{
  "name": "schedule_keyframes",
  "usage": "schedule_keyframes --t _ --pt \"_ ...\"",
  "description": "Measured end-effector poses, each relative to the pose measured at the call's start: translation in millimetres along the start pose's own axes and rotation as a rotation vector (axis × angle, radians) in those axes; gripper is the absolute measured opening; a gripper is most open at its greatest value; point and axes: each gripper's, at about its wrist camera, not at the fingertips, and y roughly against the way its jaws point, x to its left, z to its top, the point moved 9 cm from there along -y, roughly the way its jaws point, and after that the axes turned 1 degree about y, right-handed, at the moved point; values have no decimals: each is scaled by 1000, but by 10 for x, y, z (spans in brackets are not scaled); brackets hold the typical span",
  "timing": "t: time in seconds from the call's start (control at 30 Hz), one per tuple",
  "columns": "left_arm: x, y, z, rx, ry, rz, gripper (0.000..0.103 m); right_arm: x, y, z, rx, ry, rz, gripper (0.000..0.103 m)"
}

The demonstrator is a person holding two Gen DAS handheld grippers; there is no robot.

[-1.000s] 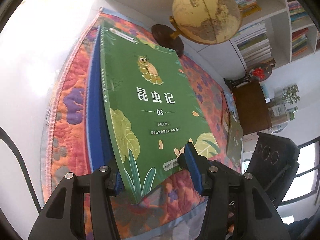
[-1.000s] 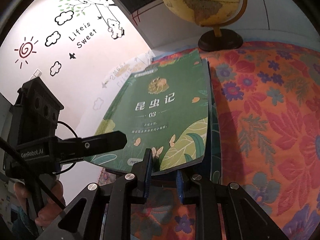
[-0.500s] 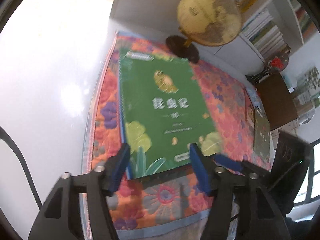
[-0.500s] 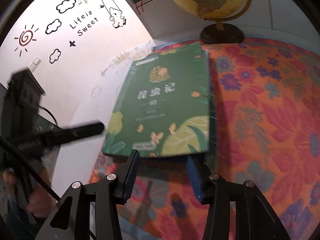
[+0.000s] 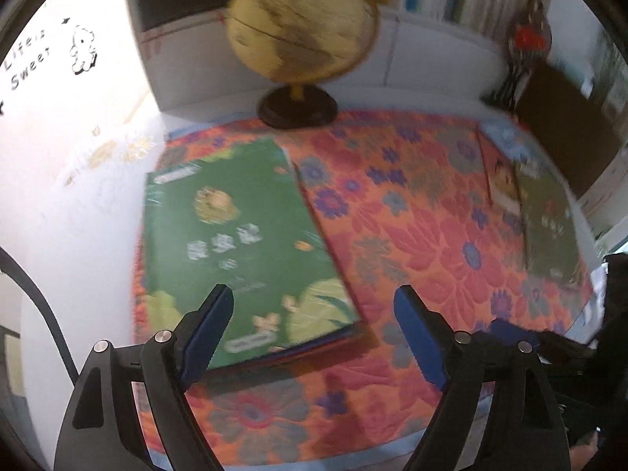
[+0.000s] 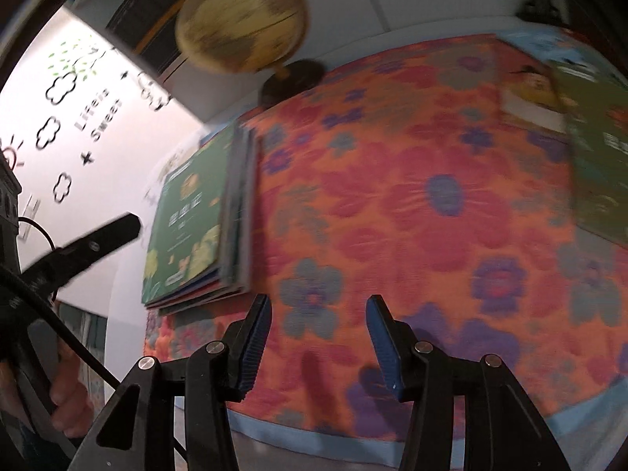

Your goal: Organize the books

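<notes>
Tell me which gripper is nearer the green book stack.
Left. The left gripper, jaws opening, hangs above the green book stack's near edge; the right gripper sits off beside it, over the bare floral cloth.

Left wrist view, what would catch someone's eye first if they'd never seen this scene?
Probably the loud orange floral cloth that covers the table, and the green book lying flat on a stack at its left side. Behind them a yellowish globe stands on a dark base at the far edge. More books lie at the cloth's right edge, and the left gripper is opening with nothing between its blue pads.
</notes>
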Motion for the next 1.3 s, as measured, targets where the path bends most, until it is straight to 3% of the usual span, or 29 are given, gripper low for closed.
schedule_keyframes --t 0.07,0.17,0.33,0.43,0.67,0.8,0.83,0.87,1.17,1.3 --pt "-140 -88 -33 59 -21 64 83 -160 99 -20 -11 -26 -4 48" --pt "-332 -112 -77 83 -56 118 83 -351 242 -57 -21 -50 -13 48" --pt "-753 -90 -118 95 -65 52 84 -670 489 -107 -30 -71 -21 48" --pt "-1013 -195 -188 113 -61 17 90 -858 649 -119 -34 -73 -34 48" --pt "-1432 -766 -434 231 20 -3 92 -1376 934 -261 -12 -96 -81 48" --pt "-1598 -920 -556 245 25 10 92 -1602 1011 -373 13 -103 -102 48" --pt "-1625 -972 -603 257 24 18 98 -1646 1018 -401 24 -101 -105 48" --pt "-1634 -980 -612 233 21 43 103 -1680 1022 -423 34 -97 -109 48" --pt "-1609 -873 -676 162 77 43 103 -1794 1096 -459 62 -52 -95 48" --pt "-1597 -821 -733 170 96 48 103 -1772 1154 -417 52 -36 -77 48"
